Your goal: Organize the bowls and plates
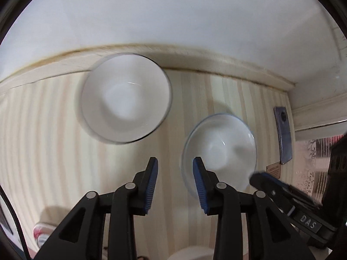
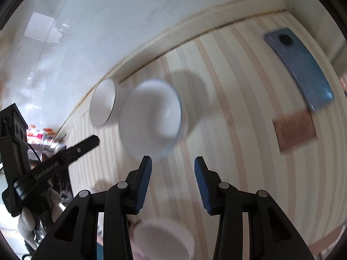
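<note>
Both tongs stand open and hold nothing: the left gripper [image 1: 175,162] hovers over the striped beige tabletop [image 1: 54,130], the right gripper [image 2: 172,161] just before a blue-rimmed white bowl [image 2: 151,117]. Behind it, against the wall, sits a dark-rimmed white ceramic bowl [image 1: 126,97].

Motion blur smears the near bowl [image 2: 151,117] and the brown card [image 2: 293,130], its print unreadable. A white dish [image 2: 164,240] is cut off by the bottom edge.

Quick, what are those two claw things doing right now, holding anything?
Left gripper: open, holding nothing, fingers beside the near bowl.
Right gripper: open, holding nothing.
</note>
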Demonstrator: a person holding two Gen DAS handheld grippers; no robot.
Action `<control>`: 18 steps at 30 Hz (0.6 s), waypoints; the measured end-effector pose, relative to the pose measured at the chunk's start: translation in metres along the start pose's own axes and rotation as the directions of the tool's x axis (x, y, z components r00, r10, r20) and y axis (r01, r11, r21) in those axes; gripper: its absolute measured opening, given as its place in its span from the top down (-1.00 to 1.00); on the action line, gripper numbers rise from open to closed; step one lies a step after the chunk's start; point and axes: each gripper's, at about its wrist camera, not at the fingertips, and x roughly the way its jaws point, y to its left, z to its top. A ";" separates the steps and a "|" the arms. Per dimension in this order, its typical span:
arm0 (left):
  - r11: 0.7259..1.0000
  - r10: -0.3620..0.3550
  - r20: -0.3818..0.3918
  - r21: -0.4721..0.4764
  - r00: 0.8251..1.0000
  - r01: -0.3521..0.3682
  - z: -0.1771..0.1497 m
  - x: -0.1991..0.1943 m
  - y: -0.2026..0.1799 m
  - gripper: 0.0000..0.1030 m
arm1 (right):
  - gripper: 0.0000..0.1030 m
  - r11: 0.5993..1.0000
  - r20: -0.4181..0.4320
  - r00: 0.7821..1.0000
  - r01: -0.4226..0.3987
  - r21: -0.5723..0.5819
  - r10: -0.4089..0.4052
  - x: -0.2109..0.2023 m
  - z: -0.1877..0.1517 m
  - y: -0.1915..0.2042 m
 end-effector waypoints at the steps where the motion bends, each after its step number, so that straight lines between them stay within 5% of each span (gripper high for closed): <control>1: 1.000 0.001 -0.013 -0.002 1.000 -0.002 0.003 0.009 -0.003 0.42 | 0.15 1.000 0.000 1.000 0.010 -0.001 -0.010 0.007 0.011 0.000; 4: 1.000 -0.018 -0.022 0.009 1.000 0.018 0.004 0.027 -0.013 0.60 | 0.18 0.999 -0.002 0.999 0.050 -0.001 -0.050 0.029 0.035 0.002; 7: 0.999 0.032 0.008 0.043 0.999 -0.032 0.000 0.030 -0.024 0.61 | 0.76 0.997 0.004 0.997 0.077 -0.020 -0.077 0.046 0.046 -0.001; 18: 0.996 0.022 0.060 0.080 0.998 -0.027 -0.030 -0.001 -0.034 0.61 | 0.79 0.993 0.008 0.994 0.111 -0.038 -0.111 0.045 0.033 0.000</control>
